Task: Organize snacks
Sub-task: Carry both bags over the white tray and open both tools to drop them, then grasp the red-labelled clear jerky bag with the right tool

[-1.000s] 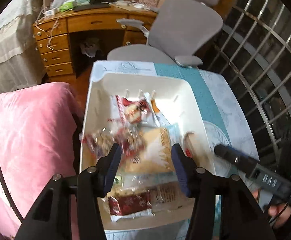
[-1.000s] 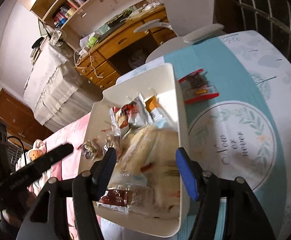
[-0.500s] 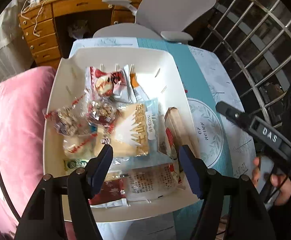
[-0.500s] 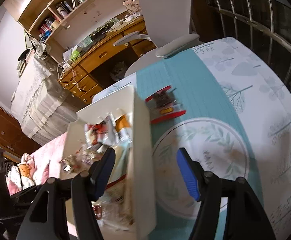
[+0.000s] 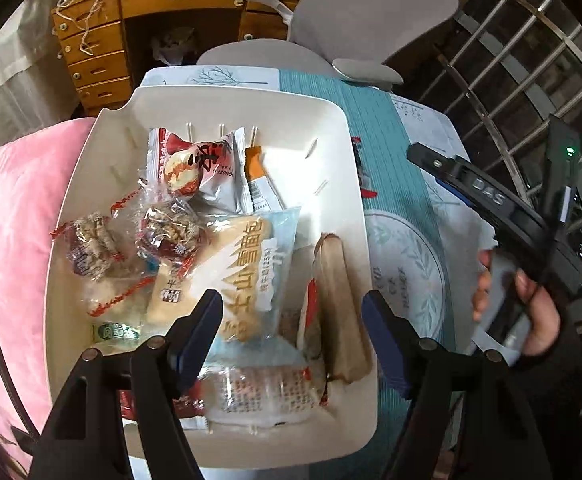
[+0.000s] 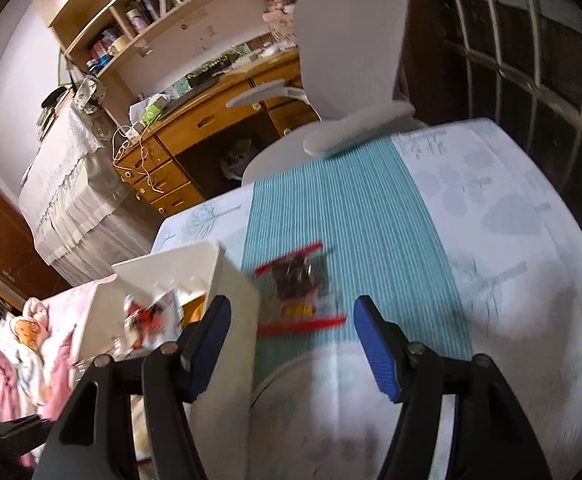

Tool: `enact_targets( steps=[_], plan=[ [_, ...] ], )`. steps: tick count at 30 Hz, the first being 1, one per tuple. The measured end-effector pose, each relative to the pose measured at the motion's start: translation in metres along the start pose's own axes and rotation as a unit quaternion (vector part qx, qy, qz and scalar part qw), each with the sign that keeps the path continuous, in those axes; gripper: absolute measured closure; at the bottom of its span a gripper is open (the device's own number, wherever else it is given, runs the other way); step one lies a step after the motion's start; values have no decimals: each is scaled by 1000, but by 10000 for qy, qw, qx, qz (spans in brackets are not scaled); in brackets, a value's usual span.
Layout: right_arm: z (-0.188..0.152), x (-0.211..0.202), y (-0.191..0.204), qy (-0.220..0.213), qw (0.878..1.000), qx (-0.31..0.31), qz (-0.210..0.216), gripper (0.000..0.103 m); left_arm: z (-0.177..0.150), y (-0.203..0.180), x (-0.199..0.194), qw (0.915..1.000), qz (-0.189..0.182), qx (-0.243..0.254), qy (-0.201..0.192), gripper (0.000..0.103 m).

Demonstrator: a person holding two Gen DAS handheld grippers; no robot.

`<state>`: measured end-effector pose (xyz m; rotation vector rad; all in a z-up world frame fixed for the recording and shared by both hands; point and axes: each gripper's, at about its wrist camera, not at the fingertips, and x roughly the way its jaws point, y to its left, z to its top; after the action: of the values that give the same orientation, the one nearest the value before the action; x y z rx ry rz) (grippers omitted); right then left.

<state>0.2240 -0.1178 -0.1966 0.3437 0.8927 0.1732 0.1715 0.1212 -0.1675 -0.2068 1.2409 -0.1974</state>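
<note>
You've got one white bin [image 5: 355, 184], about nine snack packets piled inside, one red-edged packet [image 6: 299, 292] loose at frame centre, one chair [image 6: 351, 40].

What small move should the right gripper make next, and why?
Probably it should go forward and down to the red-edged snack packet, then close. That packet lies alone on the teal runner, outside the white bin where the other snacks are. The right gripper is open and empty, and the packet sits just ahead, between its fingers.
</note>
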Motion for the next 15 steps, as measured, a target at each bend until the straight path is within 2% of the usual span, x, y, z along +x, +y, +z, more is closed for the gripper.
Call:
enact_targets(
  steps=[6, 12, 15],
  plan=[
    [9, 42, -9, -157, 9996, -233, 84, 39, -3, 0, 20, 9991, 208, -344, 144, 32],
    [10, 80, -10, 9, 9990, -413, 163, 39, 0, 7, 24, 9967, 597, -547, 87, 32],
    [11, 94, -10, 105, 9990, -409, 176, 39, 3, 9, 24, 9961, 659, -594, 11, 32]
  ],
)
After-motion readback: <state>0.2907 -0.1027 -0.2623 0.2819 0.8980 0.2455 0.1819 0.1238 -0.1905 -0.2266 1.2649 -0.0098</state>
